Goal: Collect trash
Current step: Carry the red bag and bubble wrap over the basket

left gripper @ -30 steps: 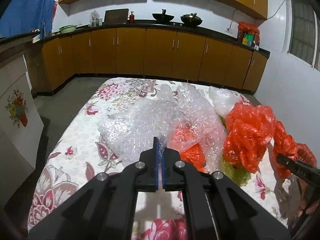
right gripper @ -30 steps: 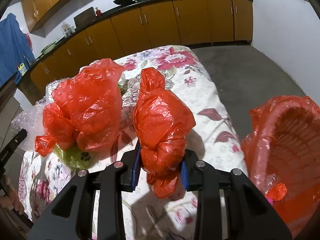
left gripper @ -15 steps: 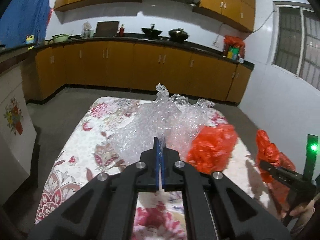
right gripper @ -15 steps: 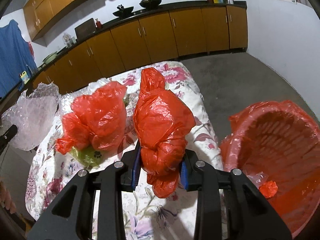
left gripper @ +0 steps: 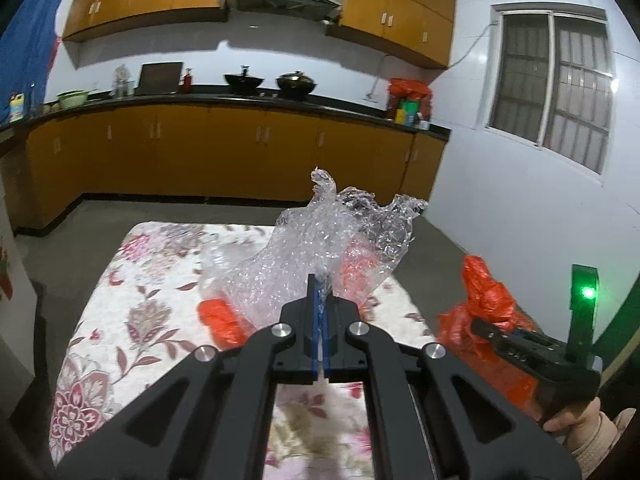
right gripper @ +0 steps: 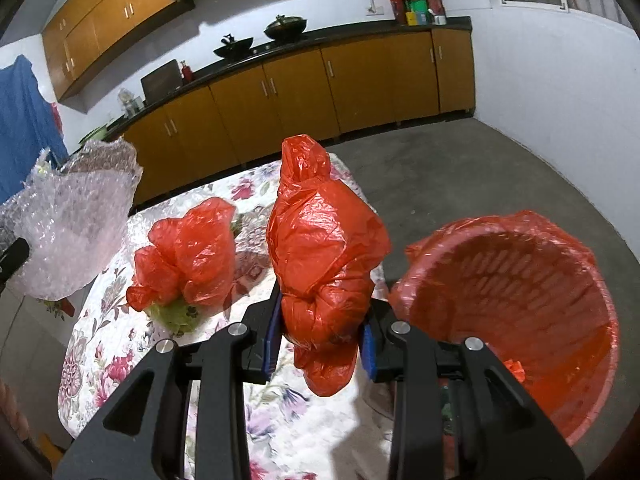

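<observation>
here the left tongs [left gripper: 320,300] are pinching a bubble wrap sheet [left gripper: 320,240] above the floral tabletop [left gripper: 140,320], while the right tongs [right gripper: 322,332] are gripping a red plastic bag [right gripper: 324,248] beside the red-lined basket [right gripper: 520,300].

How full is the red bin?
Nearly empty. The right wrist view shows the red bin with its ribbed inner wall bare and only a small red scrap at the bottom.

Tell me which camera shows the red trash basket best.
The right wrist view: the red trash basket sits open beside the table, its lined interior visible. The left wrist view doesn't clearly show it.
</observation>
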Available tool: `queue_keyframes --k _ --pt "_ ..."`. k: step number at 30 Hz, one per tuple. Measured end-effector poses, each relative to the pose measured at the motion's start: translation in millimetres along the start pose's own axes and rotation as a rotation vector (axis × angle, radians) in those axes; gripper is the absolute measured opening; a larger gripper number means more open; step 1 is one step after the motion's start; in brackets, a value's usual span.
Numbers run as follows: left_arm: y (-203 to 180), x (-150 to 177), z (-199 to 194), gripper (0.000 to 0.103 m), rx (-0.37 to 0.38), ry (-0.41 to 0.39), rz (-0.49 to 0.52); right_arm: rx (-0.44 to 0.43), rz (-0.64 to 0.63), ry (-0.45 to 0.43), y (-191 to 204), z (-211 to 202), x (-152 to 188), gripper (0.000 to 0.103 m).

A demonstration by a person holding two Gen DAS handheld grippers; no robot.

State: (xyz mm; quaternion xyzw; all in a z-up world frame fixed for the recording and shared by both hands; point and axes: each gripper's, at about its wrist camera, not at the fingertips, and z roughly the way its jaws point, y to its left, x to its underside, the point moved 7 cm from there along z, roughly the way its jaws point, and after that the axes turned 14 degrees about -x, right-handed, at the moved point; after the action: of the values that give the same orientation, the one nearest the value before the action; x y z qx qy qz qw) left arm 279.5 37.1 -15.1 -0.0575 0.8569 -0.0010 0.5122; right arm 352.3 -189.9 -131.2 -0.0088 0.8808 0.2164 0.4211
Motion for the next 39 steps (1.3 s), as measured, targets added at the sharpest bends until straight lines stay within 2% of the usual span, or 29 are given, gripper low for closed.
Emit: queue_keyframes --k 11,27,39 --pt "-71.3 5.1 -11.5 0.003 0.135 0.007 0.061 0.050 0.043 -0.036 -33.2 -35.3 2.5 0.033" --pt "-195.8 45.9 -9.1 0.003 0.365 0.090 0.149 0.177 0.142 -0.080 -108.9 -90.7 18.4 0.033" --pt "-255.9 77.7 9.4 0.003 0.458 0.166 0.166 0.236 0.196 -0.097 -147.0 -112.1 25.1 0.033"
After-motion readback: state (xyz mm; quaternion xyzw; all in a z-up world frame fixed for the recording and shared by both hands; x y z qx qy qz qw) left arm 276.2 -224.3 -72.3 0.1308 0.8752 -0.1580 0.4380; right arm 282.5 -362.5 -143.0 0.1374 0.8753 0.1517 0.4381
